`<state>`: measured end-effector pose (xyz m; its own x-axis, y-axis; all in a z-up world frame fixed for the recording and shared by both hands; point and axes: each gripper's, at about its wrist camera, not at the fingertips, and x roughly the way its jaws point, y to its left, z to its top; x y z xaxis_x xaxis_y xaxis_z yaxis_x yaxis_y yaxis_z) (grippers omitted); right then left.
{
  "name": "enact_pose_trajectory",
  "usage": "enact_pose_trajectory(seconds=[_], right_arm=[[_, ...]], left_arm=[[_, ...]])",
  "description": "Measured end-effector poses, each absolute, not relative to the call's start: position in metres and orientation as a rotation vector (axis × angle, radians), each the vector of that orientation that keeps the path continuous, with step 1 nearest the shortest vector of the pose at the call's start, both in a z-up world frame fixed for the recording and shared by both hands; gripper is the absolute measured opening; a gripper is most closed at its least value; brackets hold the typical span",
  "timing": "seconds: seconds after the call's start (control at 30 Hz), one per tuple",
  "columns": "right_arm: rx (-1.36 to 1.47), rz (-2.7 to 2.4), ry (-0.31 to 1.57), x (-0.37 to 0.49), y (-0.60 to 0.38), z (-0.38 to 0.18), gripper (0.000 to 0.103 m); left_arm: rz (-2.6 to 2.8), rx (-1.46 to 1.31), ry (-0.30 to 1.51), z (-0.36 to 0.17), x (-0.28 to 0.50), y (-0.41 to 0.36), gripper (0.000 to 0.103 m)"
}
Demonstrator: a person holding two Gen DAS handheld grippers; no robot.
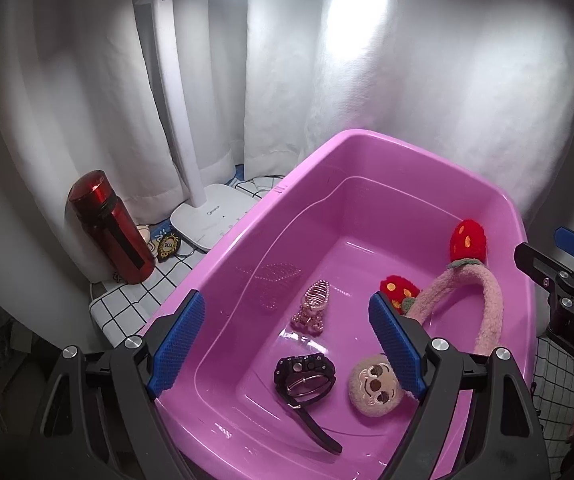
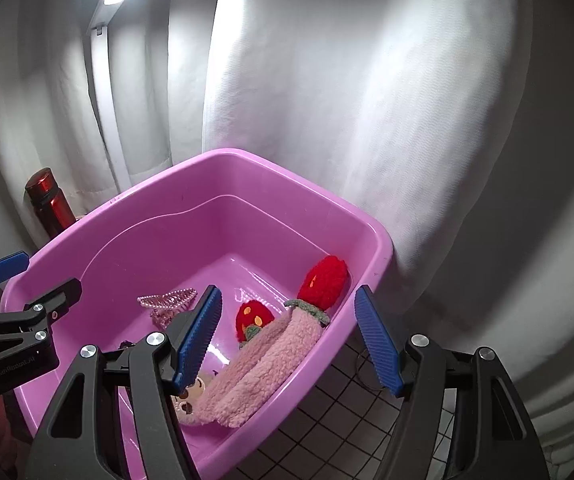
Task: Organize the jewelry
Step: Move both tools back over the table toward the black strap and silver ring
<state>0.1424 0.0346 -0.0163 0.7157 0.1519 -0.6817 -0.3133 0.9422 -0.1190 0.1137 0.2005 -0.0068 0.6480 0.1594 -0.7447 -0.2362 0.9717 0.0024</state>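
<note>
- My left claw [image 1: 287, 344] hangs spread over the pink tub [image 1: 319, 168], pinching nothing.
- My right claw [image 2: 289, 340] is spread too, straddling the tub's right rim.
- On the tub floor: a black watch [image 1: 305, 378], a pink hair clip [image 1: 315, 306], and a fuzzy strawberry headband [image 1: 491, 304] by the right wall.

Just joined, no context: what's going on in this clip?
A person holds a gripper in each hand over a pink tub on a checked cloth. Both the left gripper and the right gripper are open and hold nothing. Already in the tub: a black watch, a pink hair clip and a fuzzy strawberry headband. A red bottle and a lamp stand beside it.
</note>
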Motion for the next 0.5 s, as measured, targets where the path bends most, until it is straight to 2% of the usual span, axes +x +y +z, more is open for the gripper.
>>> enact_pose_trajectory(seconds=[0.5], right_arm=[[-0.096, 0.178, 0.641, 0.056, -0.051, 0.001, 0.066]], left_arm=[[0.108, -0.121, 0.786, 0.014, 0.079, 0.143, 0.083]])
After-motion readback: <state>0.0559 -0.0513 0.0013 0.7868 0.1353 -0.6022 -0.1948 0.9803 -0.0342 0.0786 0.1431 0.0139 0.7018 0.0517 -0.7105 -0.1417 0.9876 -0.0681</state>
